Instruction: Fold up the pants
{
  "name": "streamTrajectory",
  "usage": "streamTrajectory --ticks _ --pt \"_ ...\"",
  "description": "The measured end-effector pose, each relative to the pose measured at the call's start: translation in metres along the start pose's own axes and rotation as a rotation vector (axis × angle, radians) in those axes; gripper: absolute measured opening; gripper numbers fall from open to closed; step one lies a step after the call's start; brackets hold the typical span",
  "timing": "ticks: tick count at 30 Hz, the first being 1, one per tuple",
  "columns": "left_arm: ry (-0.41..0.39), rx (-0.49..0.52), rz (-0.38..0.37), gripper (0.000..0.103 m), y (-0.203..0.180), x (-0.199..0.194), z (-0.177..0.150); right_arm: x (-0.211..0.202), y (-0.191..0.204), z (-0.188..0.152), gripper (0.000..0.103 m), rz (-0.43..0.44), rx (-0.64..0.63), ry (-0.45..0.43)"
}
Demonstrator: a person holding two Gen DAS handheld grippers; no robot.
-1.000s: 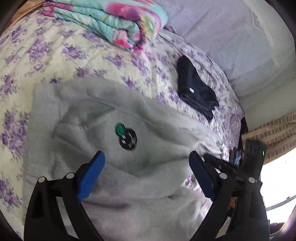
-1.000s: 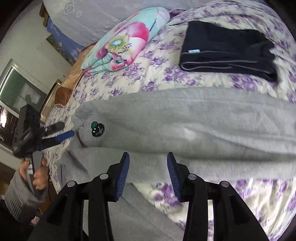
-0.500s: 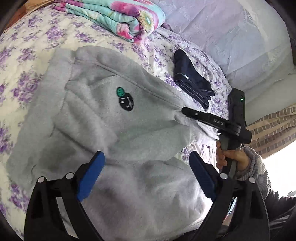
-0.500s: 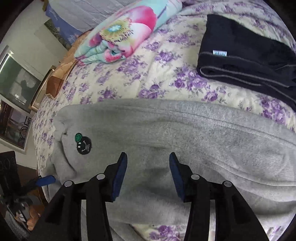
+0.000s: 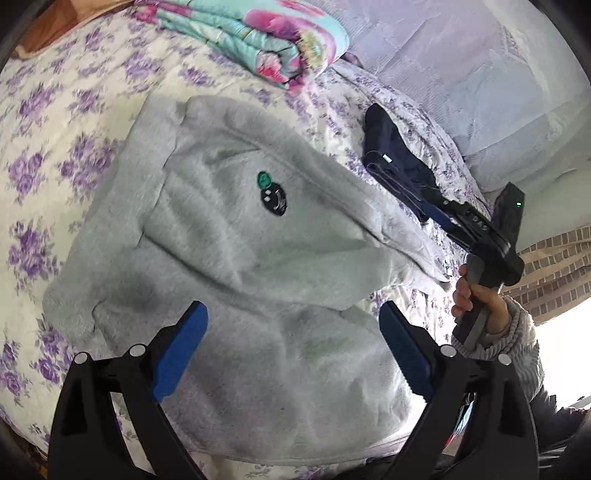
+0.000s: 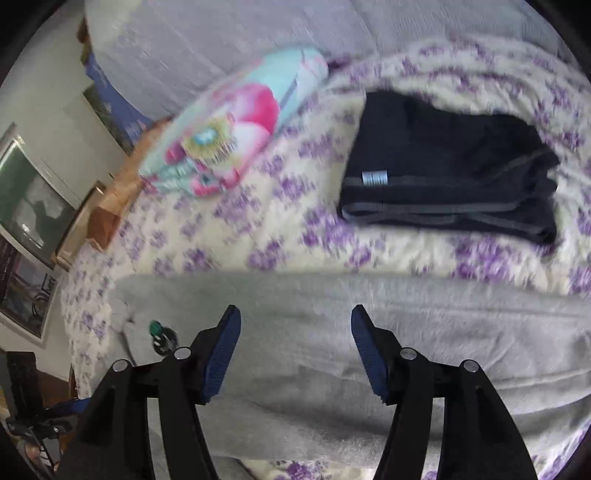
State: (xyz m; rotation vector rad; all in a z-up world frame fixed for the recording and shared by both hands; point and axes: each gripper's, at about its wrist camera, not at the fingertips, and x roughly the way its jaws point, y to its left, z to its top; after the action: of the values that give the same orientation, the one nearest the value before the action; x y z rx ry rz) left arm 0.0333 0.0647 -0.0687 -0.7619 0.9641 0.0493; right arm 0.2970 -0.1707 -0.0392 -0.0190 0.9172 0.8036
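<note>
Grey fleece pants (image 5: 240, 258), badge upward, on floral bedspread (image 5: 55, 122). Left gripper (image 5: 291, 354): wide, empty. Right gripper (image 6: 295, 350): wide, empty. Step: arranging legs; next likely needs a leg grasp.

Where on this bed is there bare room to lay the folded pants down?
Bare floral bedspread lies left of the gray sweatpants, below the folded floral quilt. A narrower strip runs between sweatpants and folded black garment. The right edge is crowded.

L gripper (image 5: 293, 352) – jaws wide apart | R gripper (image 6: 295, 343) – jaws apart, hand (image 5: 480, 299) on grip
</note>
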Motion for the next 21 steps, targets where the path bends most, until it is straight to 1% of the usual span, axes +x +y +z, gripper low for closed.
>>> streamTrajectory --ticks 1,2,3,4,5,6,7,8,10,12,14,17,19,21 --pt "-0.014 0.019 0.004 0.096 -0.008 -0.001 0.003 -0.014 0.005 0.004 0.087 -0.016 -0.041 -0.063" --pt "-0.027 0.039 0.005 0.097 -0.017 -0.001 0.006 -0.025 0.010 0.005 0.100 -0.045 -0.090 -0.119" --pt "-0.034 0.056 0.010 0.098 -0.022 -0.001 0.008 -0.025 0.013 0.007 0.099 -0.068 -0.147 -0.132" --pt "-0.038 0.072 0.024 0.098 -0.025 0.001 0.008 -0.016 0.014 0.008 0.099 -0.101 -0.202 -0.078" --pt "-0.036 0.083 0.045 0.098 -0.026 0.004 0.010 -0.001 0.015 0.007 0.099 -0.143 -0.249 0.013" --pt "-0.027 0.086 0.076 0.098 -0.027 0.011 0.010 0.010 0.014 0.004 0.099 -0.182 -0.278 0.079" --pt "-0.015 0.082 0.096 0.098 -0.025 0.014 0.011 0.015 0.012 0.002 0.099 -0.183 -0.292 0.093" --pt "-0.003 0.076 0.107 0.098 -0.025 0.016 0.009 0.013 0.012 -0.001 0.099 -0.157 -0.297 0.081" --pt "-0.015 0.081 0.127 0.098 -0.026 0.015 0.009 0.007 0.015 -0.004 0.099 -0.127 -0.303 0.057" --pt "-0.059 0.108 0.177 0.098 -0.030 0.004 0.008 -0.010 0.024 -0.007 0.099 -0.099 -0.293 -0.001" --pt "-0.099 0.130 0.234 0.098 -0.035 -0.007 0.015 -0.032 0.030 -0.014 0.099 -0.074 -0.248 -0.034" --pt "-0.142 0.138 0.257 0.098 -0.041 -0.021 0.028 -0.051 0.031 -0.031 0.099 -0.085 -0.144 -0.020" --pt "-0.141 0.151 0.250 0.098 -0.045 -0.022 0.034 -0.062 0.032 -0.045 0.099 -0.092 -0.094 -0.018" --pt "-0.122 0.183 0.249 0.098 -0.050 -0.017 0.038 -0.056 0.029 -0.046 0.099 -0.108 -0.086 0.008"
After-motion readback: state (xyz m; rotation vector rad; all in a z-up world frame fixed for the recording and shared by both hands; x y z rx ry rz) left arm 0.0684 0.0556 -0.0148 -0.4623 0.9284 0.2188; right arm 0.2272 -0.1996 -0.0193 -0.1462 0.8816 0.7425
